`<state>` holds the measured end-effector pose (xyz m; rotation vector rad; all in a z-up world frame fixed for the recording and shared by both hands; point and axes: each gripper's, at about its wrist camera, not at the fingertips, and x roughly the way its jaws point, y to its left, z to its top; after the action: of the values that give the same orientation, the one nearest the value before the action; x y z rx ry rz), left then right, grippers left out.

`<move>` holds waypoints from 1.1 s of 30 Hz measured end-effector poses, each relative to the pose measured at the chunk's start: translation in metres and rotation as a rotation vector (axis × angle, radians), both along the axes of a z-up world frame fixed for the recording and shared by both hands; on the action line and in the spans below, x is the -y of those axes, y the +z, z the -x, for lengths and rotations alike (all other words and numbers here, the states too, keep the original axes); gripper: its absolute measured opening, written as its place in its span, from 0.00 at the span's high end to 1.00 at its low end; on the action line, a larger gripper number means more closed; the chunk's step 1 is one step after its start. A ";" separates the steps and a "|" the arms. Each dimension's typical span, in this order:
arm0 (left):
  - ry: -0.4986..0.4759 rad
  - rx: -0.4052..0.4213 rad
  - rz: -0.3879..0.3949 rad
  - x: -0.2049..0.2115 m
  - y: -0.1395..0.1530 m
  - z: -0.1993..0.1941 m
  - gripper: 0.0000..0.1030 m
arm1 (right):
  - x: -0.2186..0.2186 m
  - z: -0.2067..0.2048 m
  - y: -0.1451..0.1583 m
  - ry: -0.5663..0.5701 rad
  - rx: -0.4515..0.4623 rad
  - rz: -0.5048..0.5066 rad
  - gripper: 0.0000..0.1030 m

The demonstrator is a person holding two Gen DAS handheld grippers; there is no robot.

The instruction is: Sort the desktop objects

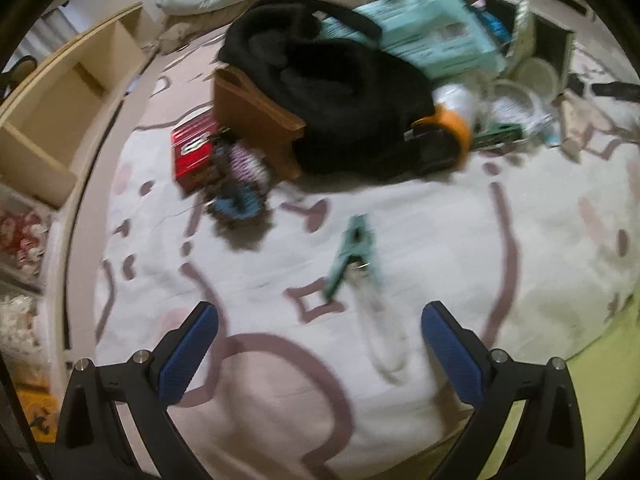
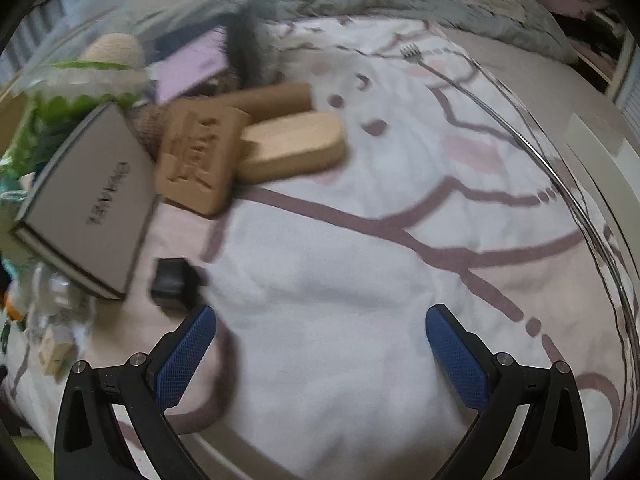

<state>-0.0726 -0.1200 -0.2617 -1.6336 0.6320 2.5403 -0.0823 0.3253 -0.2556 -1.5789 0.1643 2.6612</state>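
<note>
Two fisheye views look forward along hand-held tongs over a white bedspread (image 1: 420, 240) printed with mauve outlines.

The left gripper (image 1: 320, 344) has its two blue-padded fingers (image 1: 188, 356) spread wide; nothing sits between them and they touch nothing. Just ahead of the tips, slightly right of centre, a green clothes peg (image 1: 352, 256) lies on the cloth with a clear plastic piece (image 1: 380, 332) trailing back from it into the gap (blur hides what the piece is). Further ahead to the left lie a red box (image 1: 192, 156) and, just beside it, a small heap of striped purple and blue items (image 1: 240, 188). Straight ahead, well apart from the tips, a black bag (image 1: 340, 112) with an orange edge leans over a brown box (image 1: 256, 116); a pale teal carton (image 1: 432, 36) lies beyond it.

The right gripper (image 2: 320, 344) is likewise wide apart and empty. A small black block (image 2: 174, 284) rests just beside its left fingertip. Ahead to the left are a grey box with printed letters (image 2: 96, 200), a carved brown wooden block (image 2: 198, 156) and a pale wooden block (image 2: 292, 148) touching it. Far ahead to the right, a thin metal fork-tipped rod (image 2: 444, 76) lies across the cloth.
</note>
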 end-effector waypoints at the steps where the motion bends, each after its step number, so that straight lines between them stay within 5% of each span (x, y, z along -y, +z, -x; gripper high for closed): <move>1: 0.008 0.002 0.033 0.002 -0.001 -0.001 0.01 | 0.003 -0.001 0.002 0.019 -0.008 -0.002 0.00; 3: 0.022 0.007 0.113 0.007 -0.003 -0.003 0.01 | 0.011 0.020 0.001 0.060 -0.012 -0.011 0.00; 16: 0.273 -0.081 0.276 0.059 0.000 0.015 0.00 | 0.024 0.036 -0.007 0.088 0.020 -0.004 0.00; 20: 0.342 -0.070 0.225 0.077 -0.001 0.019 0.00 | 0.026 0.036 -0.006 0.105 0.013 0.008 0.00; 25: 0.306 -0.050 0.179 0.075 -0.002 0.017 0.01 | 0.042 0.036 0.002 0.203 -0.031 -0.009 0.00; 33: 0.396 -0.139 0.248 0.084 0.014 0.013 0.01 | 0.048 0.061 -0.012 0.172 0.000 0.026 0.00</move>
<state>-0.0851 -0.2044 -0.2477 -1.8293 0.7225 2.9810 -0.1430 0.2778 -0.2675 -1.6726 0.0658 2.7966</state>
